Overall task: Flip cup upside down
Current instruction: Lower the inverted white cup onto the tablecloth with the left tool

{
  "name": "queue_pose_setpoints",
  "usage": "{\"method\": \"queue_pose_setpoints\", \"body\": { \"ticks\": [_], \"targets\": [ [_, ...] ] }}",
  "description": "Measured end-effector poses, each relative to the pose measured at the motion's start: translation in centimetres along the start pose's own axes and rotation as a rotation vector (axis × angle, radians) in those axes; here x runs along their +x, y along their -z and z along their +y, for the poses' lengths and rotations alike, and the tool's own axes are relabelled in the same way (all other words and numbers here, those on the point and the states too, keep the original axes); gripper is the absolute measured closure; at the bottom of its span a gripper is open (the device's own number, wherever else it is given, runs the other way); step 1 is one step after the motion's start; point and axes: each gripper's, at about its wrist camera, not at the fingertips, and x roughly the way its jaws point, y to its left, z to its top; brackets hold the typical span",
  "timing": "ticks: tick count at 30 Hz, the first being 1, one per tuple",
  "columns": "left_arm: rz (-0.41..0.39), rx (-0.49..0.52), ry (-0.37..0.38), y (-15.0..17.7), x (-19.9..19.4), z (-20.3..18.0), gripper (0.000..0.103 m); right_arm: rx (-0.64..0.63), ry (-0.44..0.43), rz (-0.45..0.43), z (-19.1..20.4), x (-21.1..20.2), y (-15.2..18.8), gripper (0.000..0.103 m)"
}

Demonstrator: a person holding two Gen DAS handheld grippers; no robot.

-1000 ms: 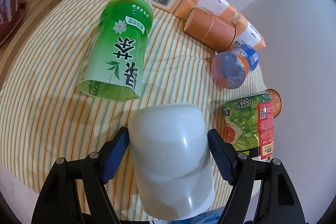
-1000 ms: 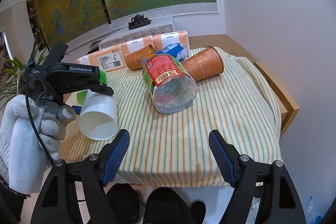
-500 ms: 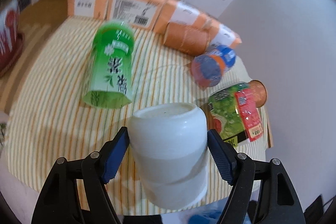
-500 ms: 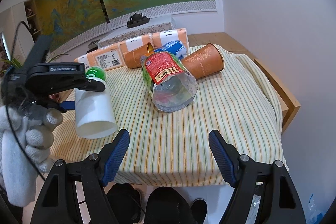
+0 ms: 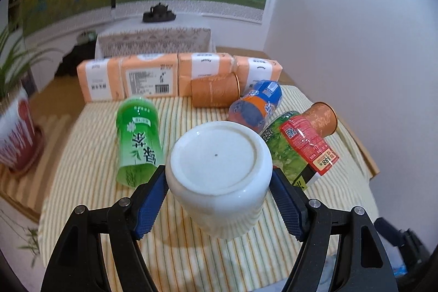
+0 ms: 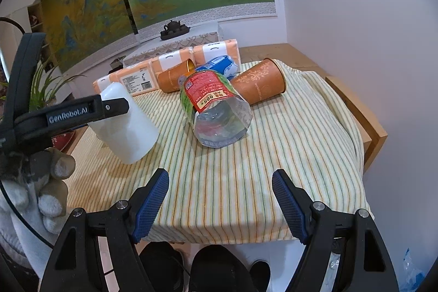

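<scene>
Your left gripper (image 5: 219, 177) has the white ceramic cup (image 5: 219, 171) clamped across its body, one blue pad (image 5: 152, 199) on each side, with the cup's flat base turned toward the wrist camera. In the right wrist view the cup (image 6: 128, 125) hangs tilted above the striped tablecloth (image 6: 273, 155) near the table's front-left corner, base up and back, open mouth down and forward; whether the low edge of the rim already touches the cloth I cannot tell.

The flip looks nearly complete, so the step in hand is probably to finish the roll and set the cup down on its rim. Level it first: bring the rim parallel to the cloth before you lower, or one edge will catch and the cup will pivot in the pads. Glazed ceramic is likely slippery and heavy for this grip, so keep the squeeze firm until the whole rim is seated, then open slowly and draw straight back.

Stay on the bare cloth at the front. The green tea bottle (image 5: 137, 138) lies just behind the cup on the left, and the red-labelled bottle (image 5: 301, 149) lies just behind on the right; both could roll if nudged.

Your right gripper (image 6: 219, 196) is wide open, holds nothing, and hovers off the table's front edge. Keep it there, clear of the cup.
</scene>
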Motion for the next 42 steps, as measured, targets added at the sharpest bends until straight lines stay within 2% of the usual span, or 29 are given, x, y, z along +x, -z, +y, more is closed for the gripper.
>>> {"method": "queue_pose_setpoints", "body": {
  "ticks": [16,40,42],
  "targets": [
    [-0.046,0.119,-0.069,2.1,0.5,-1.1,0.026,0.022,0.015,-0.004,-0.4,-0.2,0.2,0.029],
    [-0.021,0.158,-0.024,2.9,1.3,-2.8,0.026,0.021,0.024,-0.005,-0.1,-0.5,0.3,0.029],
    [-0.015,0.163,-0.002,2.9,1.3,-3.0,0.026,0.023,0.024,-0.006,-0.1,-0.5,0.3,0.029]
  ]
}}
